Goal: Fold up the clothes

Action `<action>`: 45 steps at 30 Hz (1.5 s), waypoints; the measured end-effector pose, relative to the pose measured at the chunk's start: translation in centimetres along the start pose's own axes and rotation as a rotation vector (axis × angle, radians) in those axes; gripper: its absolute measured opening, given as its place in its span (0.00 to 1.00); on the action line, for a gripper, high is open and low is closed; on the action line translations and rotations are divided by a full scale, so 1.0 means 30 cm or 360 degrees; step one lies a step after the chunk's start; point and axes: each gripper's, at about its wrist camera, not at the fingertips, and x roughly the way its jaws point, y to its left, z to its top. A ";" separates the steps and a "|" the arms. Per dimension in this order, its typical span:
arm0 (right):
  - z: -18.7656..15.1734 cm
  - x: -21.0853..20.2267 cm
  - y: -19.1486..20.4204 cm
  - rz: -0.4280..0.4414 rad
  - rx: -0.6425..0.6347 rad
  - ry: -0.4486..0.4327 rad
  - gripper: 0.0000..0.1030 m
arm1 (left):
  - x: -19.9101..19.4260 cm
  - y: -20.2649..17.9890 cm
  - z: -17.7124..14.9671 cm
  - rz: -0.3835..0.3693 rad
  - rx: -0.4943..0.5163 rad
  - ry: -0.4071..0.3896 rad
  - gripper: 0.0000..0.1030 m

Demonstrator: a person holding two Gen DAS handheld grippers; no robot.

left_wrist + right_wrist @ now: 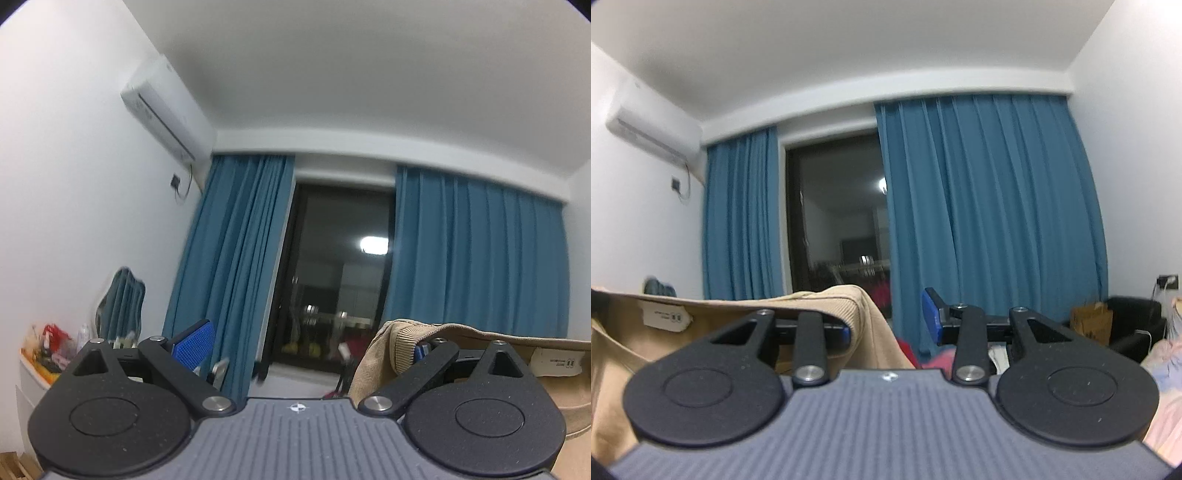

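Lifting the tan ribbed corduroy garment (391, 350) up in front of the dark glass window (332, 266), I am judging this to be the opening step of the fold: getting the piece raised and spread so it can hang straight. Its edge is stretching below the window from one tool to the other, with a white paper label (557, 363) showing on the inside face.

My left gripper (306, 350) is standing wide. The fabric is draping over the finger on the side away from the window's left curtain, while the other blue ridged pad (194, 345) is bare, so nothing is being pinched. My right gripper (888, 323) is standing narrow. The cloth is hanging over the finger under the window, and the free blue pad (931, 317), below the blue pleated curtain (990, 206) right of the window, is looking apart from it.

Next, I am thinking the move calls for a real pinch on each end of that edge before shaking the garment flat, since hooked cloth could slide off.

Everything below the window sill is being blocked by the tool bodies. I cannot tell what kind of garment it is, how much is dangling, or where a folding surface lies. The covered pads are hidden too.
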 end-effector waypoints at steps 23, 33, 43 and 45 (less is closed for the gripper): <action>-1.613 1.311 -0.009 -0.0241 -0.0137 0.1084 0.38 | 1.275 -0.021 -1.862 0.0125 0.0438 0.1147 0.97; -1.562 1.281 0.146 -0.0021 -0.0460 0.1396 0.79 | 1.242 -0.125 -1.873 -0.0001 0.1005 0.1385 1.00; -1.172 0.786 0.132 0.0101 -0.0169 0.1058 0.79 | 0.820 -0.068 -1.446 -0.0242 0.0490 0.1289 1.00; -1.137 0.645 0.089 0.0119 -0.0057 0.1024 0.79 | 0.684 -0.019 -1.370 -0.0252 0.0383 0.1248 1.00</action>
